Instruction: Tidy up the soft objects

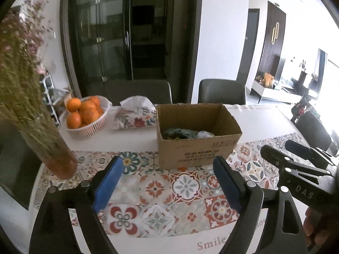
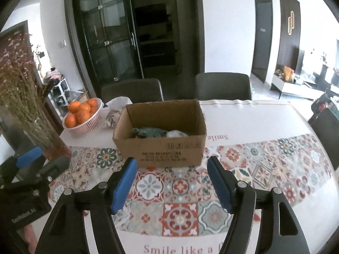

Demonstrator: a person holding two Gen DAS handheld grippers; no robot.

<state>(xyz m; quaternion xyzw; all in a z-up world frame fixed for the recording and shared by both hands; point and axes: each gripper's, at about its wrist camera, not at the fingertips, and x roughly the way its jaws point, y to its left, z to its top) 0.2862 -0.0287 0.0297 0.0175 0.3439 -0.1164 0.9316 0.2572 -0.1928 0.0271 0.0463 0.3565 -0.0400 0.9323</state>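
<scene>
Soft toys (image 1: 184, 133) lie low in the cardboard box (image 1: 197, 148) ahead of both tools: a dark green one with a pale one (image 2: 177, 134) touching it on its right, both mostly hidden behind the near wall. They look light, limp and easily squashed, not fragile or slippery, so a pinch on any bulging fold or limb should hold; a grab at a thin edge may slip out. Their exact shapes cannot be made out.

The left tool (image 1: 168, 183) is released, its blue pads well apart with nothing but patterned cloth (image 1: 182, 186) between them. The right tool (image 2: 172, 183) is likewise released and empty, just beside the left one. Both hang over the bench (image 2: 254, 118), short of the box.

The box itself is light card and would likely slide if nudged. No loose soft things show on the bench near either tool.
</scene>
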